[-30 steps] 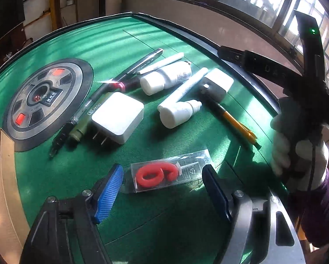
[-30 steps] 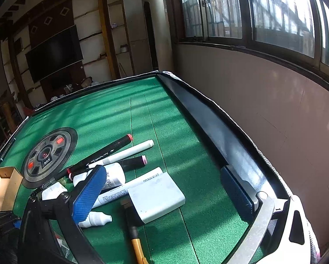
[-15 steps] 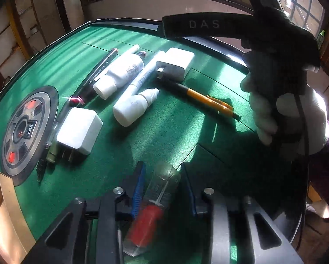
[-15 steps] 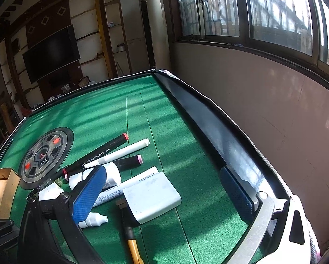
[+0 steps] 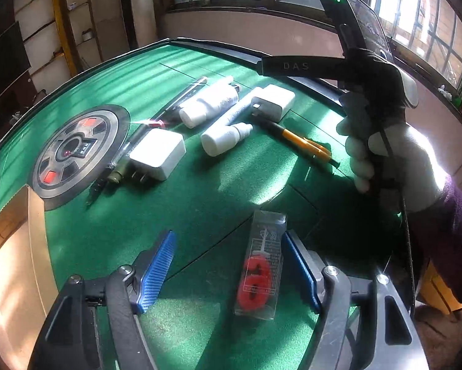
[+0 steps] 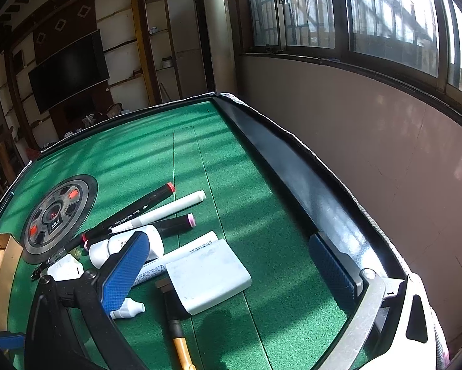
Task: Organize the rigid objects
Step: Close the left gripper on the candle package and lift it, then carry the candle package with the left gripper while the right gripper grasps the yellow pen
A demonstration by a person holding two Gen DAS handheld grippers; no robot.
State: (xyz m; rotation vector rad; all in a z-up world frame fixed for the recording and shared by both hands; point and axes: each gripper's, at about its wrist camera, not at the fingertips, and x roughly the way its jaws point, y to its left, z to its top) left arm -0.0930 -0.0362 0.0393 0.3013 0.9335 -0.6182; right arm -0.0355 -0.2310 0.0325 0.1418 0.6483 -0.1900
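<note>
A clear packet with a red number candle (image 5: 260,273) lies on the green felt between the open fingers of my left gripper (image 5: 231,265), close to the right finger. Further off lie a white charger (image 5: 156,154), two white bottles (image 5: 224,137), markers, a second white adapter (image 5: 272,101) and an orange pen (image 5: 305,145). My right gripper (image 6: 231,265) is open and empty above the white adapter (image 6: 207,279) and markers (image 6: 138,206). The right tool and gloved hand show in the left wrist view (image 5: 382,129).
A cardboard box (image 5: 11,246) stands at the table's left edge. A round grey control panel (image 5: 76,151) sits in the felt's centre. A black raised rim (image 6: 295,178) borders the table by the wall.
My left gripper had shut on the candle packet and turned it lengthwise; now the fingers have opened and the packet lies on the felt. The right gripper barely moved.
</note>
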